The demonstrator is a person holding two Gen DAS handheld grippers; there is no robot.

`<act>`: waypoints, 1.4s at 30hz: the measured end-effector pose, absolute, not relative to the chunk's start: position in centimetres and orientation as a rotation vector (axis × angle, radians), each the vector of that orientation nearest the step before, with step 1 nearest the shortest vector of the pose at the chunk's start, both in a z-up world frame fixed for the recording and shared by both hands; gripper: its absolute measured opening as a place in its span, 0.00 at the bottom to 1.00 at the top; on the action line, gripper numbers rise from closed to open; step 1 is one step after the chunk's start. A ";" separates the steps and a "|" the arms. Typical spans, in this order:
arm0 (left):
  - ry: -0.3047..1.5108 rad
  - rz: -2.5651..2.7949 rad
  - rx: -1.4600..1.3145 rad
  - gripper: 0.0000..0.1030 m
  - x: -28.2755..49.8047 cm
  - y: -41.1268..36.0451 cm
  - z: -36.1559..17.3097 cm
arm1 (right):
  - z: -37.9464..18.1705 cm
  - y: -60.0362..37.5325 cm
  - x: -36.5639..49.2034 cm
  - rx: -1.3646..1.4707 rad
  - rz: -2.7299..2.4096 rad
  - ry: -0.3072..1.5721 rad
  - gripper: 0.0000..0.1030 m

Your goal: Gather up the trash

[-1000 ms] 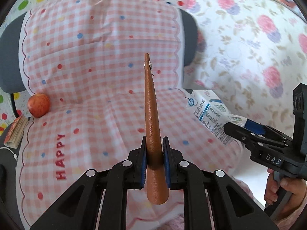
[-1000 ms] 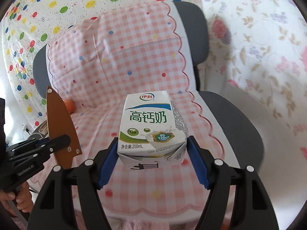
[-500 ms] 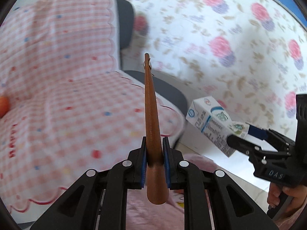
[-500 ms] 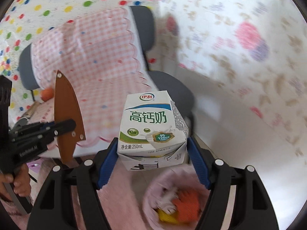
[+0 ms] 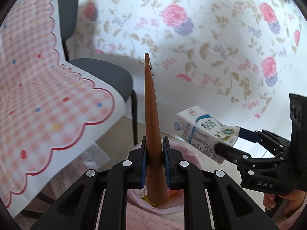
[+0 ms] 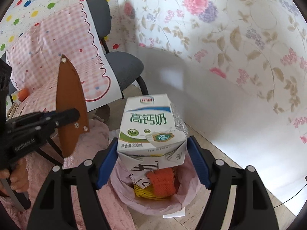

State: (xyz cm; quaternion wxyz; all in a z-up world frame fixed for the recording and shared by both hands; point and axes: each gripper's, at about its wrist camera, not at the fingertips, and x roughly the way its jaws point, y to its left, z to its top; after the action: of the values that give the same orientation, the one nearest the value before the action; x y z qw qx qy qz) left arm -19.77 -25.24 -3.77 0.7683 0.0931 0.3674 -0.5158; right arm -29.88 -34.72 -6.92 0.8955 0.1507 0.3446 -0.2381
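Right wrist view: the right gripper (image 6: 151, 157) clamps a light, crushable milk carton (image 6: 151, 128) by its sides, directly above a lined bin (image 6: 153, 197), while, off to its left, the left gripper (image 6: 63, 117) pinches a stiff, flat brown sheath (image 6: 70, 103).

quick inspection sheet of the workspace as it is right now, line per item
surface: light floor, pink rug beside the bin
job's things: milk carton held above pink-lined trash bin; brown leather sheath held edge-up; orange and yellow netting in the bin
clutter: orange fruit on the covered chair
grippers: right gripper shut on the carton; left gripper shut on the sheath
cables: thin dark cable on the floor at right
surroundings: grey chair under pink checked cloth, floral wall covering
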 end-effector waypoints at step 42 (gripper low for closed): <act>0.731 -0.731 0.362 0.89 -17.5 -19.9 -0.9 | -2.3 -34.6 -28.4 0.326 -0.416 0.581 0.95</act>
State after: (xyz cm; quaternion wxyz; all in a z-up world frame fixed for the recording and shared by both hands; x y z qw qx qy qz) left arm -17.50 -19.94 -0.87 0.8537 0.1722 0.3474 -0.3476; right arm -28.44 -34.57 -2.32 0.9239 0.1587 0.2830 -0.2027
